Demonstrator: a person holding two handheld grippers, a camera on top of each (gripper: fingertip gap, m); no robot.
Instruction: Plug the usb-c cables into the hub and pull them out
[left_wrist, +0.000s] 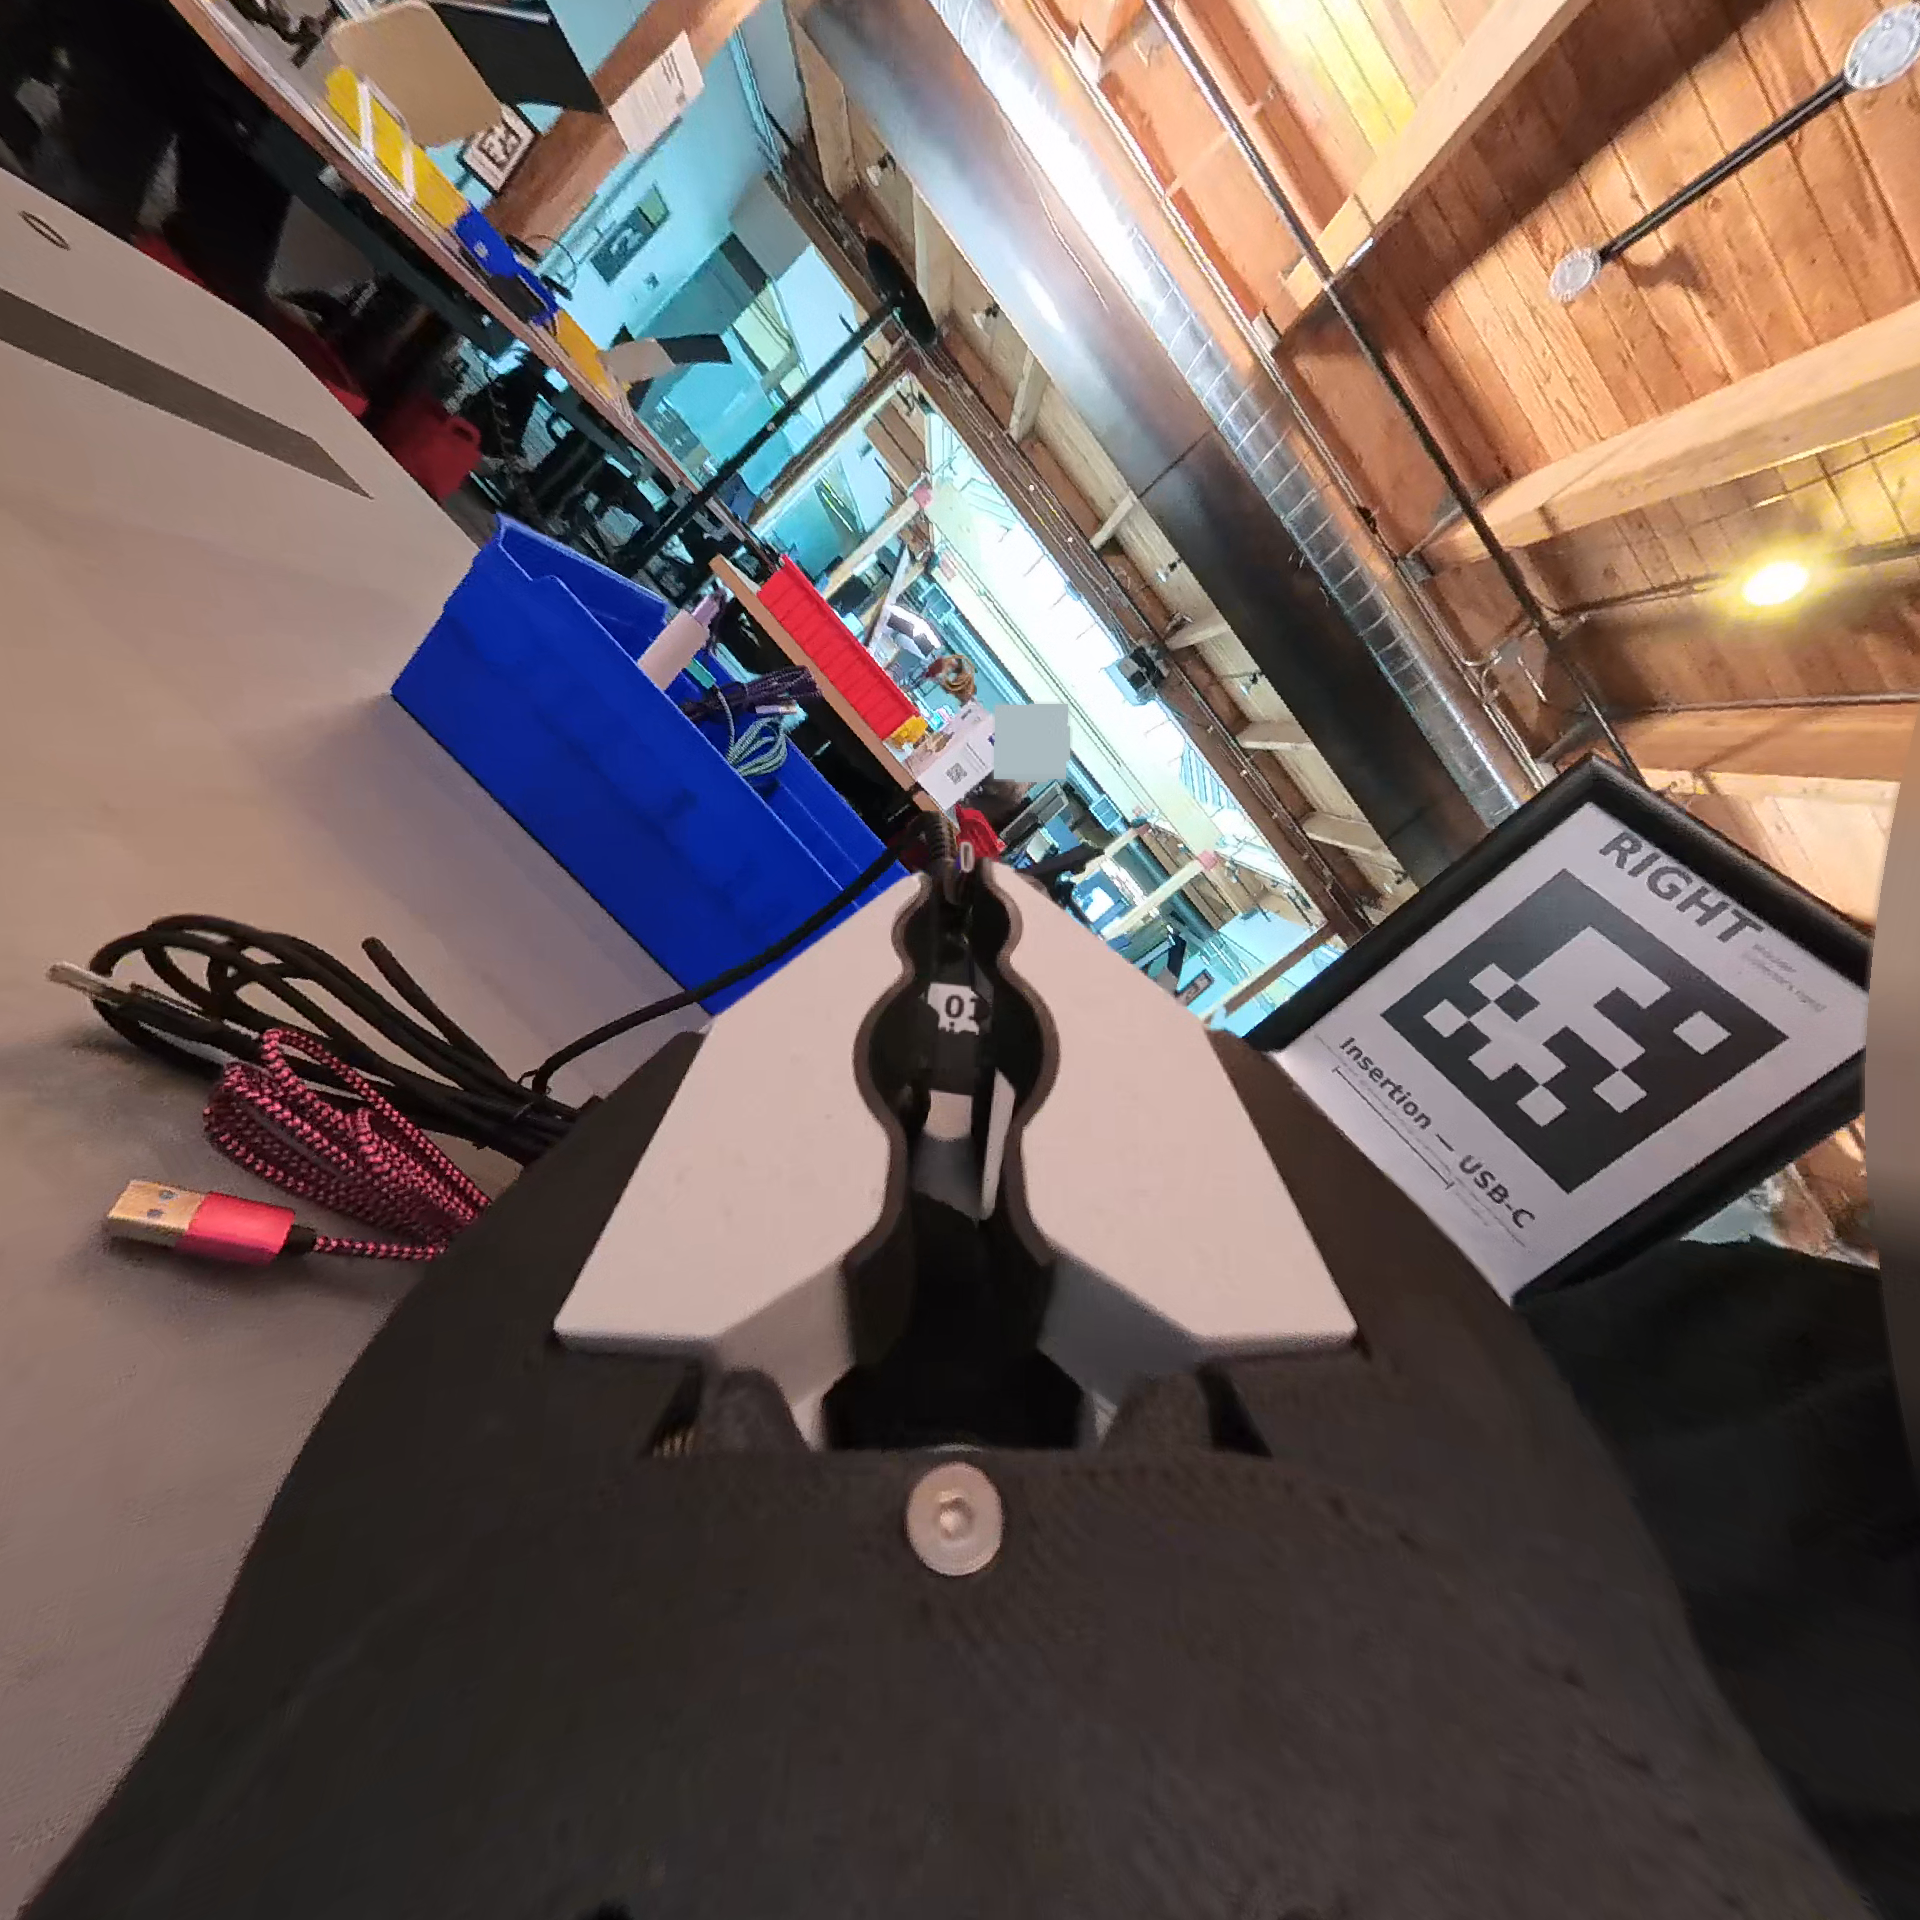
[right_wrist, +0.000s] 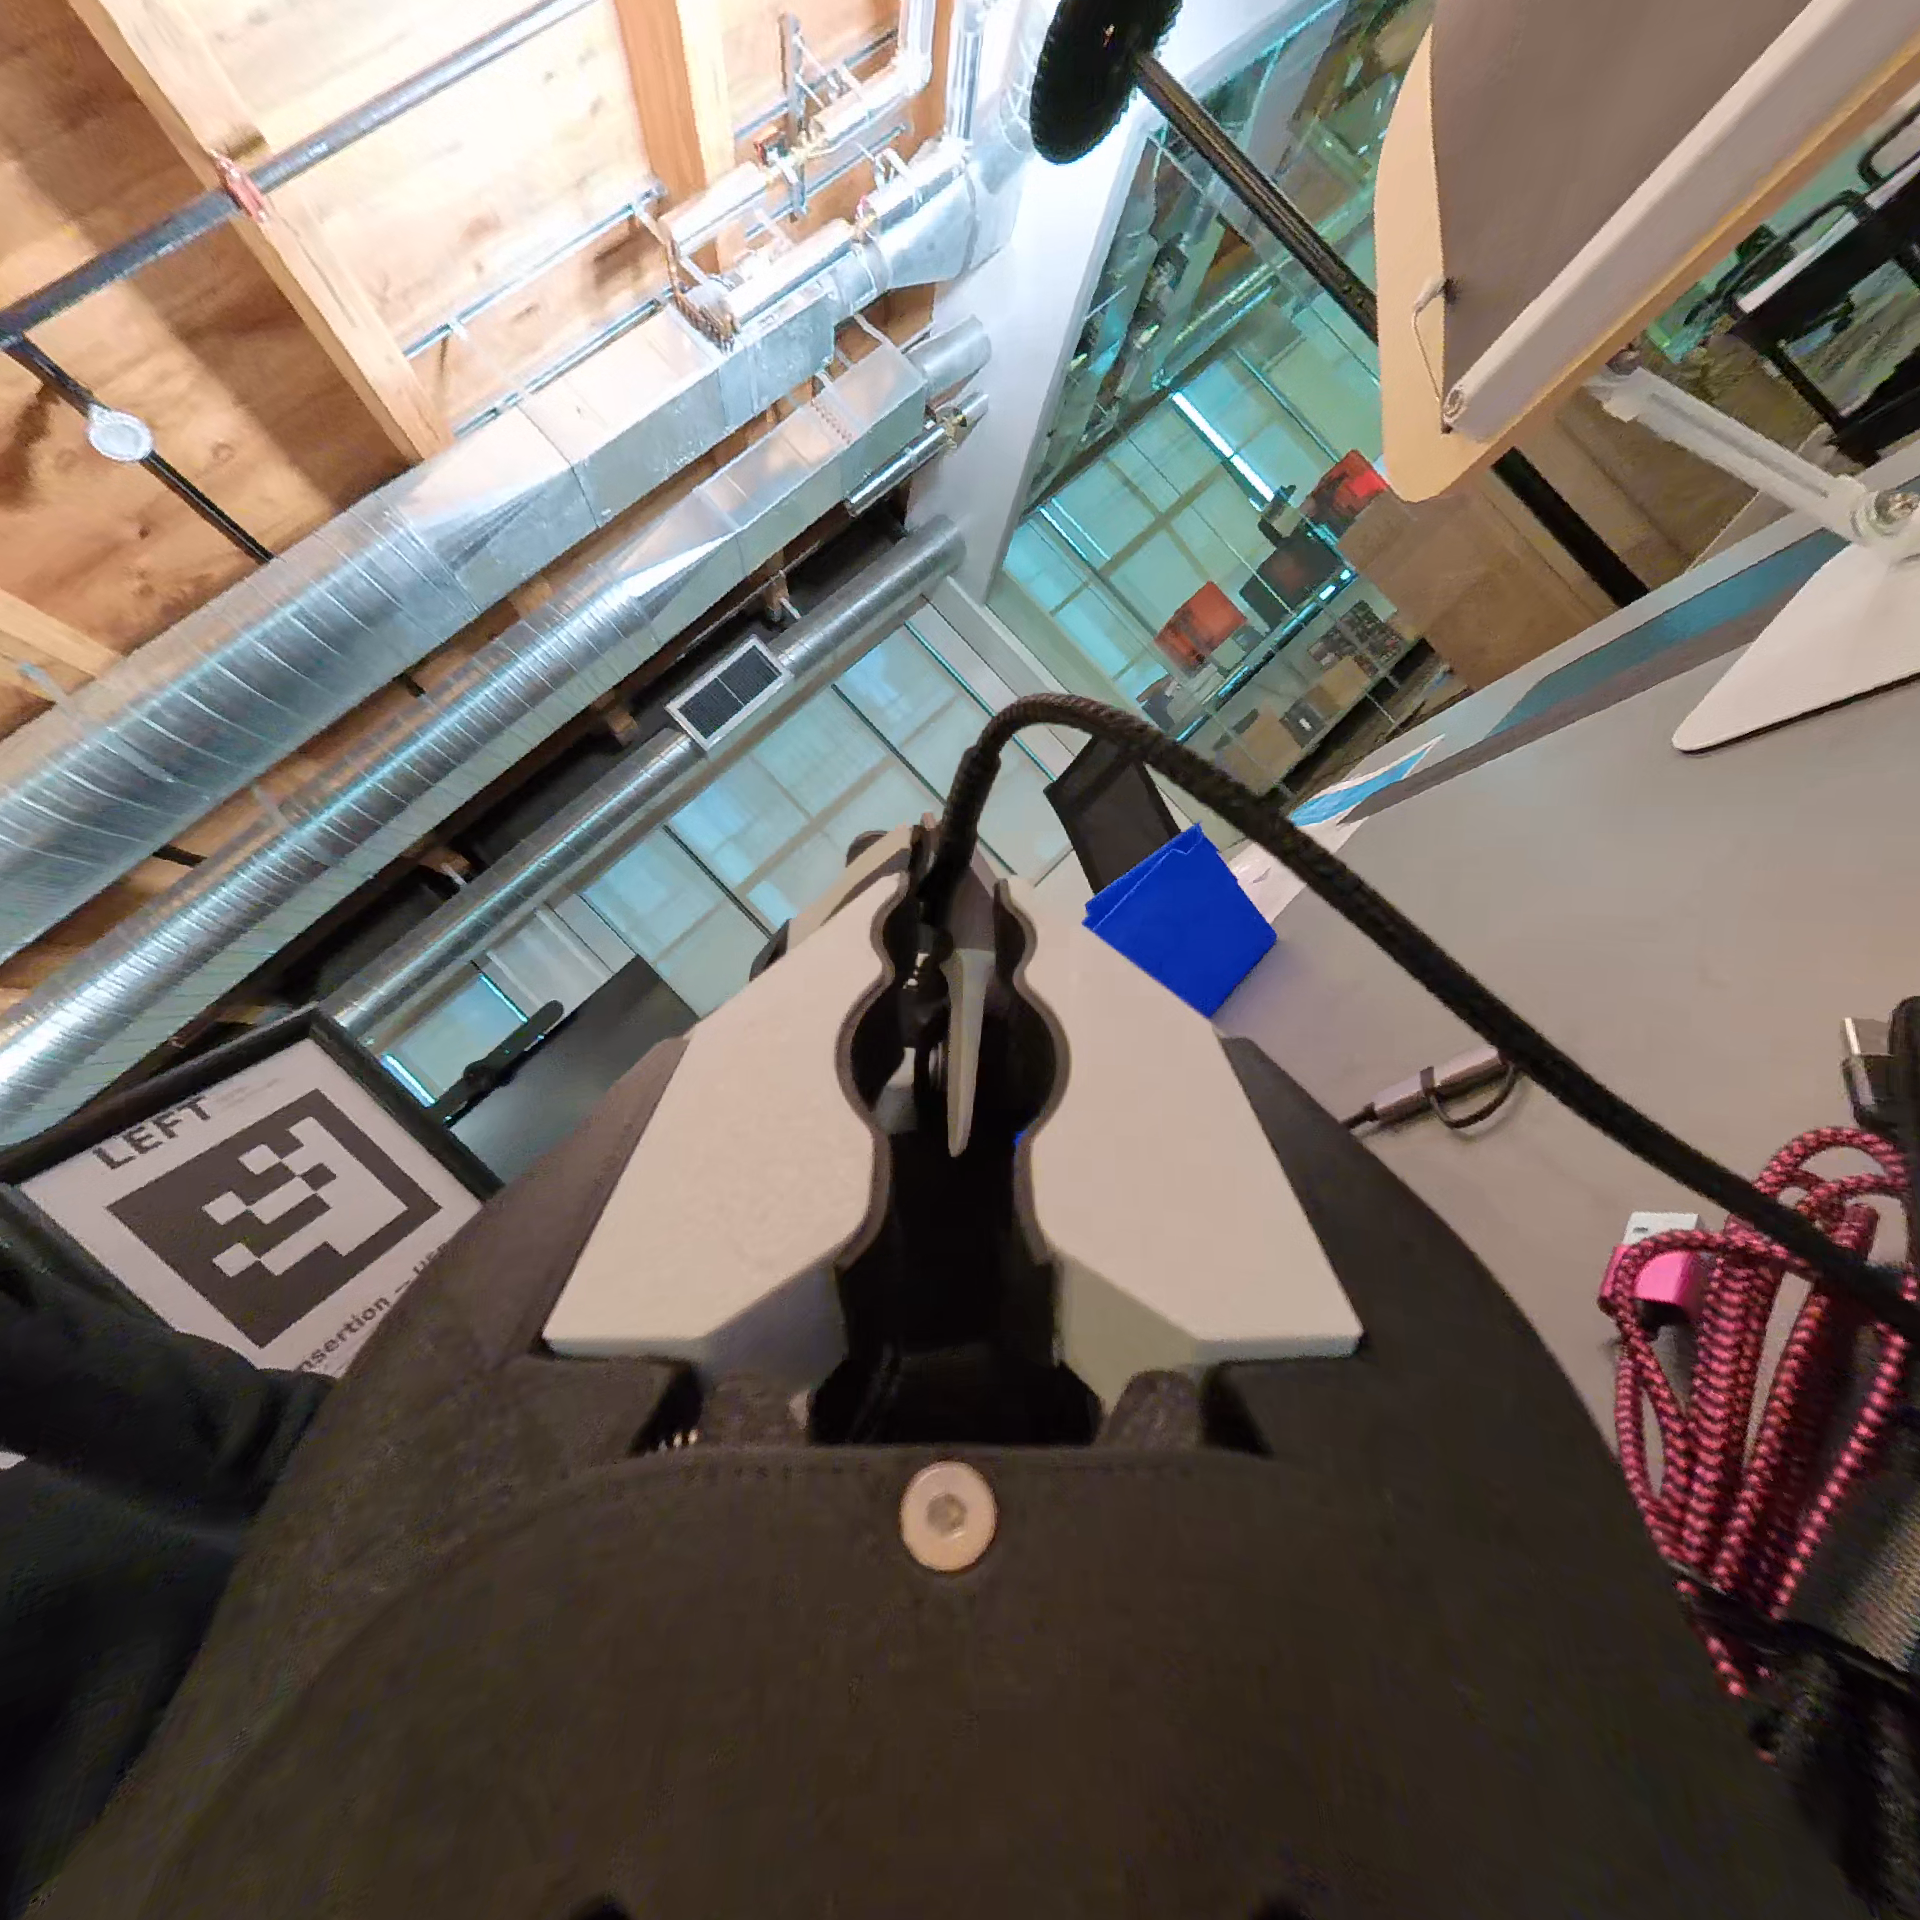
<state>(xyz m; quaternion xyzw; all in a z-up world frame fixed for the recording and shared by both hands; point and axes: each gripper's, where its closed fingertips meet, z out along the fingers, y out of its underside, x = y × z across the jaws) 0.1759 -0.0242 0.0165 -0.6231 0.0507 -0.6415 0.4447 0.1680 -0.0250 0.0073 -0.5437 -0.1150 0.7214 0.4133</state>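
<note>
My left gripper (left_wrist: 956, 883) is tilted up off the table and shut on a slim black body with a white sticker (left_wrist: 961, 1008). I cannot tell whether it is the hub or a plug. A small oval metal end (left_wrist: 967, 858) shows at the fingertips, and a black cable (left_wrist: 727, 987) runs from there down to the table on the left. My right gripper (right_wrist: 956, 862) is also tilted up and shut on the end of a black braided cable (right_wrist: 1351, 904). That cable arcs out of the tips and drops right. A small grey adapter-like piece (right_wrist: 1444, 1091) lies on the table.
A pink braided cable (left_wrist: 332, 1132) with a USB-A plug and a black cable coil (left_wrist: 312, 997) lie on the grey table; the pink one also shows in the right wrist view (right_wrist: 1766, 1351). A blue bin (left_wrist: 623, 748) stands behind. The other gripper's tag board (left_wrist: 1558, 1039) is close on the right. A white stand base (right_wrist: 1818, 623) sits far right. Left and right tips are no more than a few centimetres apart.
</note>
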